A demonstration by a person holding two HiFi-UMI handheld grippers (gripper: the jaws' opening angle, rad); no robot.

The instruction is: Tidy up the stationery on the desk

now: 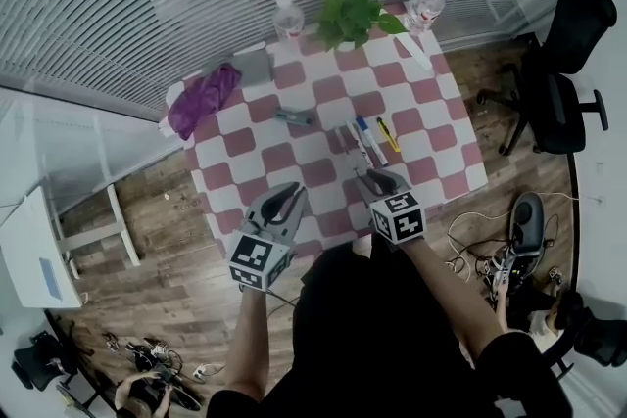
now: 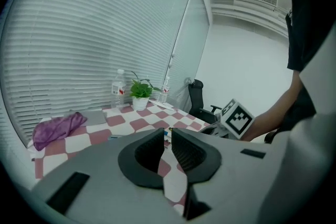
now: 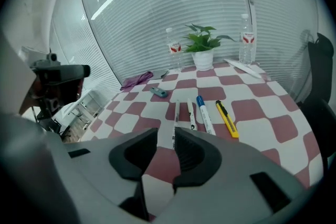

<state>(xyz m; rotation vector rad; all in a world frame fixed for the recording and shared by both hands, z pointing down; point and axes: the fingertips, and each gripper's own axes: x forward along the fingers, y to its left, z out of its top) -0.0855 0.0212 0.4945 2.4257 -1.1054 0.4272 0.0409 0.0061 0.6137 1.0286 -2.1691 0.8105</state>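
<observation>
Here the left gripper (image 1: 291, 194) hangs over the near edge of the checkered table (image 1: 279, 158) with its jaws pressed together and nothing between them. Beyond its tips and off to their left lies a purple cloth (image 2: 58, 127), well apart from them. The right gripper (image 3: 173, 136) has its jaws spread, and nothing sits in the gap. Directly ahead of that gap, near the tips but not touching them, a thin pen (image 3: 175, 118) lies on the table, pointing away from the jaws. Just to its right, side by side and roughly parallel, lie a white pen (image 3: 191, 115), a blue-capped marker (image 3: 203, 112) and a yellow utility knife (image 3: 227, 119), the knife furthest right of the jaws. Further ahead and slightly left of the right jaws rests a small grey-blue object (image 3: 158, 92), apart from the row of pens. At the far side of the table, straight beyond the right jaws, stands a potted plant (image 3: 203, 45) with a water bottle (image 3: 173, 49) on its left and a second bottle (image 3: 247, 39) on its right. In the head view the two grippers sit near each other at the table's near edge, the right one closer to the row of pens.
</observation>
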